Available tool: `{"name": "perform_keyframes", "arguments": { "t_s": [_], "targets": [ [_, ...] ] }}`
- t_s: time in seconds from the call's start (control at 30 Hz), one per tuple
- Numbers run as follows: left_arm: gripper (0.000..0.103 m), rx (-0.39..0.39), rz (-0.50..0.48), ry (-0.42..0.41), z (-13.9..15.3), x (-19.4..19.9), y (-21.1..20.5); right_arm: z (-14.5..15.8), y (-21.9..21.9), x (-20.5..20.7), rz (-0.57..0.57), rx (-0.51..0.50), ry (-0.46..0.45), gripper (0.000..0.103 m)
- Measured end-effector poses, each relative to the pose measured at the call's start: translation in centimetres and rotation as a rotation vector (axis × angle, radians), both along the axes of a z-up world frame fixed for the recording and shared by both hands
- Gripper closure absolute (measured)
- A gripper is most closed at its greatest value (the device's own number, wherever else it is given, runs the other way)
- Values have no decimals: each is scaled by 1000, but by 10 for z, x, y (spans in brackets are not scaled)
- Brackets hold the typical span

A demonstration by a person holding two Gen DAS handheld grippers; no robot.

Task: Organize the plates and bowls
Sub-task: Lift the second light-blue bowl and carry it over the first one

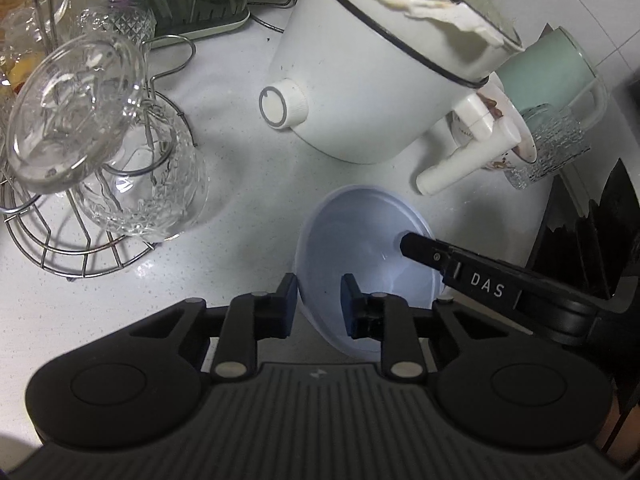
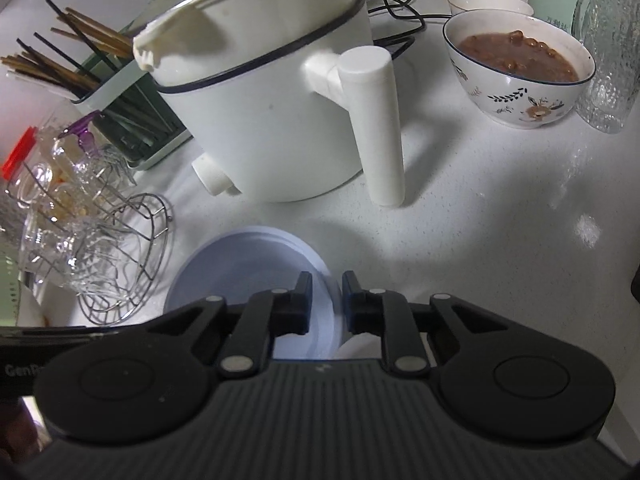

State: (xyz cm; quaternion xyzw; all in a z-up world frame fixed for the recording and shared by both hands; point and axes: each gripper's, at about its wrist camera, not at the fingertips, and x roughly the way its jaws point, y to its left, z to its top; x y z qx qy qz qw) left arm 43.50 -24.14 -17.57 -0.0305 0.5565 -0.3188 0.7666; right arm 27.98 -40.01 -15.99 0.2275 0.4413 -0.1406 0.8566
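Note:
A pale blue plastic bowl (image 1: 360,240) stands on the white counter, also seen in the right wrist view (image 2: 248,272). My left gripper (image 1: 319,300) straddles its left rim, one finger outside and one inside, closed on the wall. My right gripper (image 2: 327,300) straddles its right rim the same way; its finger (image 1: 424,246) shows inside the bowl in the left wrist view. A patterned ceramic bowl (image 2: 520,76) filled with brown food stands at the far right, with a second white bowl (image 2: 488,2) behind it.
A white electric pot (image 2: 272,112) with a long handle (image 2: 376,128) stands just behind the blue bowl. A wire rack (image 1: 80,184) with glass cups is at the left. A chopstick holder (image 2: 120,92), a mint jug (image 1: 540,64) and a textured glass (image 2: 608,60) stand around.

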Motion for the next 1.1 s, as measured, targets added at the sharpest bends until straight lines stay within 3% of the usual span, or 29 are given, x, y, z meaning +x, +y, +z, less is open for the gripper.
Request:
{"name": "perform_keyframes", "arguments": {
  "t_s": [0.63, 1.1],
  "targets": [
    [76, -97, 109, -65, 75, -38, 56, 66, 26, -40, 51, 102, -127, 84],
    [76, -119, 126, -92, 100, -80, 97, 92, 55, -73, 48, 119, -171, 84]
  ]
}}
